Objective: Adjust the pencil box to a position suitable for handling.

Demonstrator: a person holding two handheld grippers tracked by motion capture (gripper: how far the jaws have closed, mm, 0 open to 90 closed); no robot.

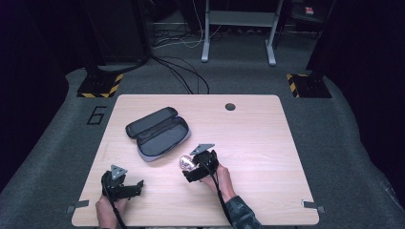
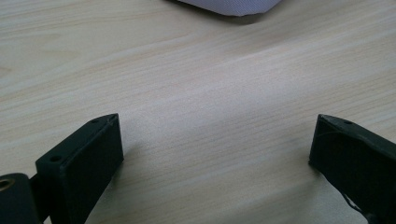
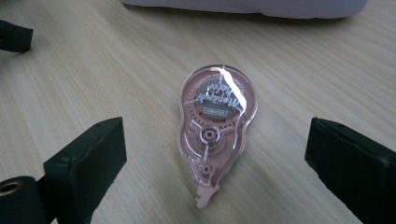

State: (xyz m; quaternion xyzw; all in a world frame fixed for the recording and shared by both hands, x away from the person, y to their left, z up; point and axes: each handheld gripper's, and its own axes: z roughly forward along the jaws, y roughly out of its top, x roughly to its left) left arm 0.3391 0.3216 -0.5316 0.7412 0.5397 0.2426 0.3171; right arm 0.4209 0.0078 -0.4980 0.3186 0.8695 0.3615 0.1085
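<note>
From the high view, the right gripper [image 1: 190,168] sits just in front of the open pencil case [image 1: 158,133], hovering right at a little pink correction tape dispenser [image 1: 185,162] lying flat on the table [image 1: 258,143]. The left gripper [image 1: 138,187] is parked near the front left edge, well apart from it, so the right hand is clearly the nearer one. The case lies unzipped and, as far as anyone can tell from up there, has nothing in it.

Left gripper view: jaws wide apart over bare wood, nothing between them, a sliver of the case at the top.

Right gripper view: jaws apart, not touching anything, dispenser [image 3: 215,122] lying between them. Its long axis runs straight away from the camera, tip nearest, so closing would likely pinch it across its narrow sides.
</note>
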